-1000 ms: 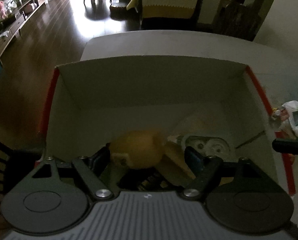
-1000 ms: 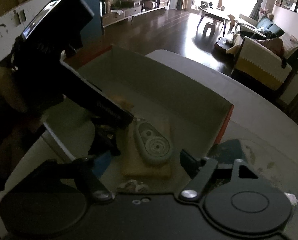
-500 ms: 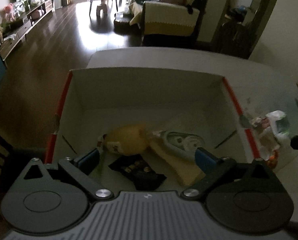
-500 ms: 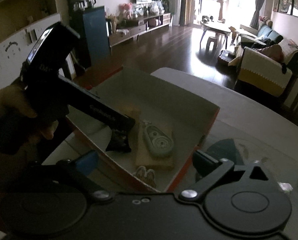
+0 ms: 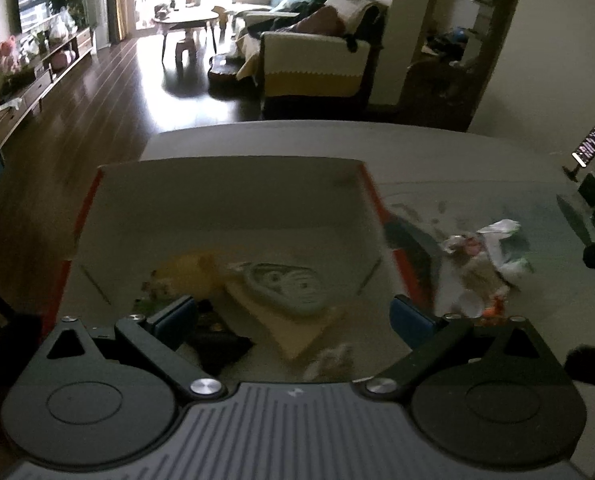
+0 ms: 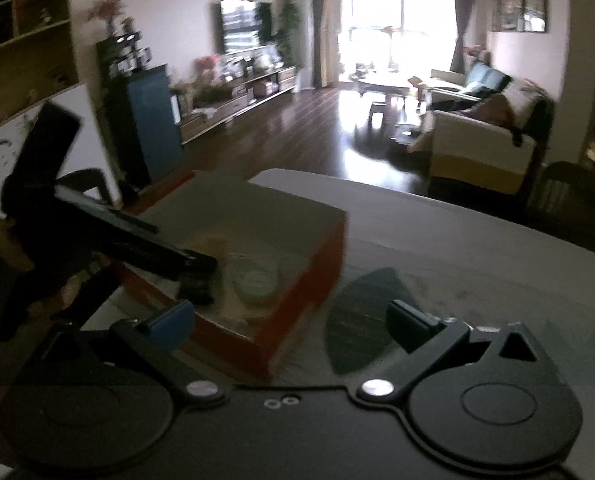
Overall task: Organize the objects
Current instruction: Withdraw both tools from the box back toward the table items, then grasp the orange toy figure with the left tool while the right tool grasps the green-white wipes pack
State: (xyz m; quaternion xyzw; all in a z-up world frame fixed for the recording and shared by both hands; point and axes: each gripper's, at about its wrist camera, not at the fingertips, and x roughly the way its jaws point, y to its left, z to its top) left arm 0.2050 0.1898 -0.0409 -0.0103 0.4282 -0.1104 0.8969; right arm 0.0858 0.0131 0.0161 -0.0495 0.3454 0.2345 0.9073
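Inside the orange-edged cardboard box (image 5: 233, 200), the yellow plush toy (image 5: 189, 272) now lies released; left gripper (image 5: 293, 312) has withdrawn, open and empty; right gripper (image 6: 293, 320) open too.

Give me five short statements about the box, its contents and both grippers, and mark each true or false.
1. The left gripper is open and holds nothing. True.
2. The yellow toy lies on the table outside the box. False: it lies inside the box.
3. The crumpled wrappers lie on the table outside the box. True.
4. The right gripper is shut on the grey oval device. False: its jaws are open and empty.
5. The grey oval device rests on a tan flat piece. True.
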